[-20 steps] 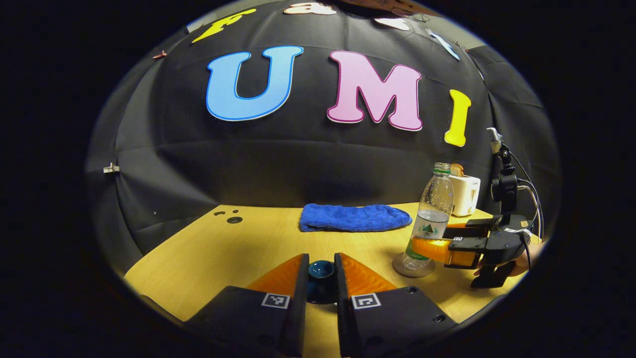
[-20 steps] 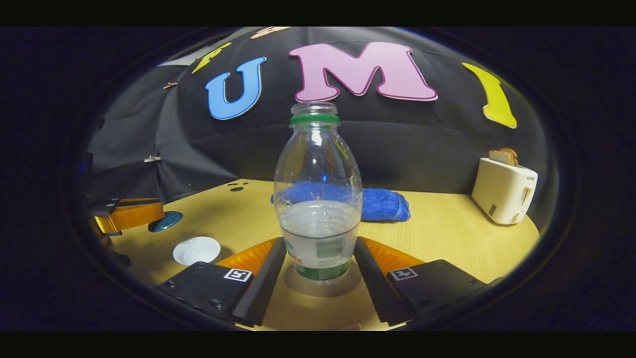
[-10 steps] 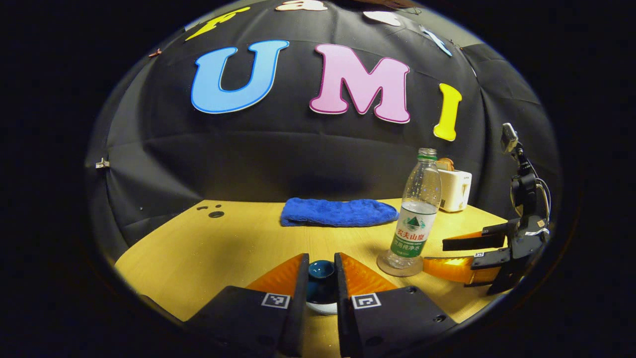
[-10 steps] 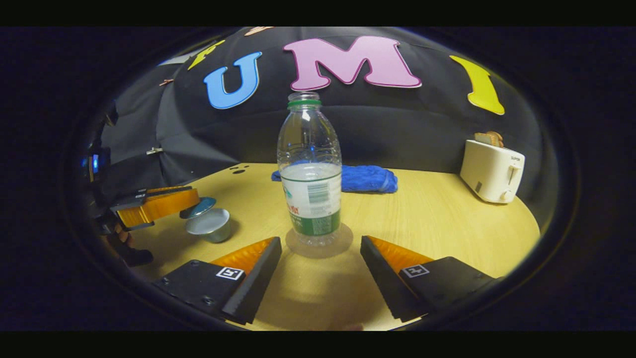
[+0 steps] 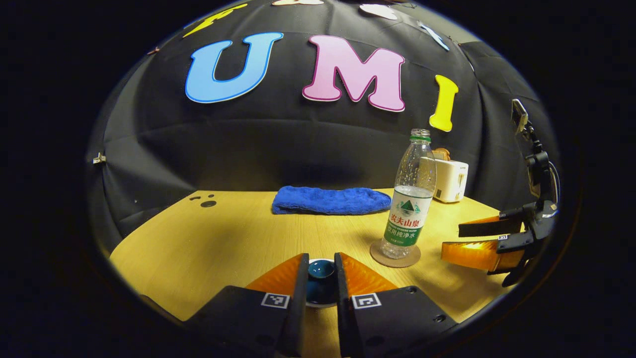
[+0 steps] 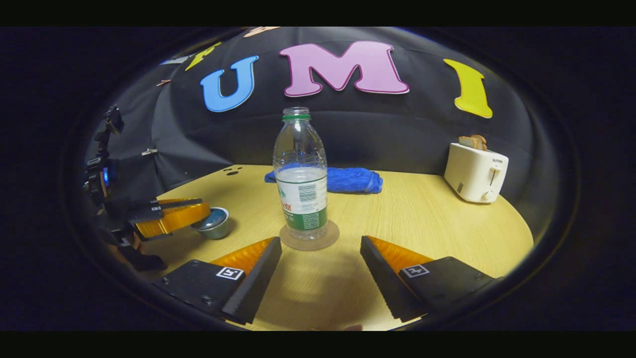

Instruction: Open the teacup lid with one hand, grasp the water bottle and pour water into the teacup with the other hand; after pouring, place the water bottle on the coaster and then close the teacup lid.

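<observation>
The clear water bottle [image 6: 301,184], part full and uncapped, stands upright on the round coaster [image 6: 323,239]. My right gripper [image 6: 320,244] is open just behind it, its fingers apart and touching nothing. In the left gripper view the bottle [image 5: 410,209] and coaster [image 5: 383,257] sit right of centre, with the right gripper [image 5: 477,238] beside them. My left gripper [image 5: 320,259] is shut on the knob of the teal teacup lid [image 5: 320,271]. In the right gripper view the lid [image 6: 214,217] rests on the teacup [image 6: 213,229], held by the left gripper [image 6: 171,216].
A blue towel [image 5: 330,200] lies folded at the back of the wooden table [image 6: 447,233]. A white toaster [image 6: 474,171] with bread in it stands at the back right. Small holes [image 5: 206,201] mark the table's far left corner.
My right gripper opened, let go of the bottle on the coaster and drew back. My left gripper brought the lid down onto the teacup.
</observation>
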A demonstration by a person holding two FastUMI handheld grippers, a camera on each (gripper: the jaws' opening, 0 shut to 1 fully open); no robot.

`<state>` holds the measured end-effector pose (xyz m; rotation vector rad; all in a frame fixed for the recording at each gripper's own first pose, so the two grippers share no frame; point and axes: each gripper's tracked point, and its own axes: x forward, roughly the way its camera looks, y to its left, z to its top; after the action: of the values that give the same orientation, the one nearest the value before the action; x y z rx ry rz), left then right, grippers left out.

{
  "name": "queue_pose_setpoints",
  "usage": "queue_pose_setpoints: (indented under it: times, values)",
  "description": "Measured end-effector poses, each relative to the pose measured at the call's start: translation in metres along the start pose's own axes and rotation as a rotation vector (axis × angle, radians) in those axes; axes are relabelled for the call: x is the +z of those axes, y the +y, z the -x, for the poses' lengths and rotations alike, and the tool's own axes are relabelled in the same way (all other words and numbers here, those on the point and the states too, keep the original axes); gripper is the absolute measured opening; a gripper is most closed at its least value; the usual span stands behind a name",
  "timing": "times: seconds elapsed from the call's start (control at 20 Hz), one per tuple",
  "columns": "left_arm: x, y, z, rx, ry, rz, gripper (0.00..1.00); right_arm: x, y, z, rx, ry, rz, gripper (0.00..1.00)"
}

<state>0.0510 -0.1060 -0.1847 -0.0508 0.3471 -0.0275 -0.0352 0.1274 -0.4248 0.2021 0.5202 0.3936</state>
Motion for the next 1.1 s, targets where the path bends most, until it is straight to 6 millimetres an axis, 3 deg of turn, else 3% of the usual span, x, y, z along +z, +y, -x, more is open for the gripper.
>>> queue_pose_setpoints:
  times: [0.35,0.4,0.45,0.6,0.9,0.95,1.05,1.1]
  values:
    - [0.001,-0.001,-0.001,-0.003,-0.015,-0.016,0.34,0.006,-0.001,0.005,-0.013,-0.007,-0.002,0.98]
    - [0.003,0.000,-0.002,-0.004,-0.018,-0.019,0.45,0.009,0.000,0.007,-0.016,-0.011,-0.006,0.98]
    - [0.009,0.001,0.000,0.000,-0.022,-0.027,0.50,0.013,0.001,0.008,-0.019,-0.014,-0.011,0.99]
    - [0.041,0.002,0.012,0.006,-0.051,-0.034,0.51,0.039,0.006,0.019,-0.025,-0.043,-0.016,0.99]
    - [0.127,-0.001,0.063,0.007,-0.083,-0.032,0.51,0.125,0.011,0.063,-0.073,-0.127,0.001,0.99]
    - [0.142,-0.002,0.071,0.004,-0.085,-0.036,0.46,0.139,0.016,0.073,-0.074,-0.137,-0.010,0.99]
    - [0.173,-0.002,0.087,0.005,-0.095,-0.045,0.58,0.165,0.026,0.093,-0.072,-0.154,-0.020,0.99]
    - [0.185,-0.002,0.094,0.003,-0.100,-0.048,0.56,0.177,0.030,0.103,-0.074,-0.162,-0.013,0.98]
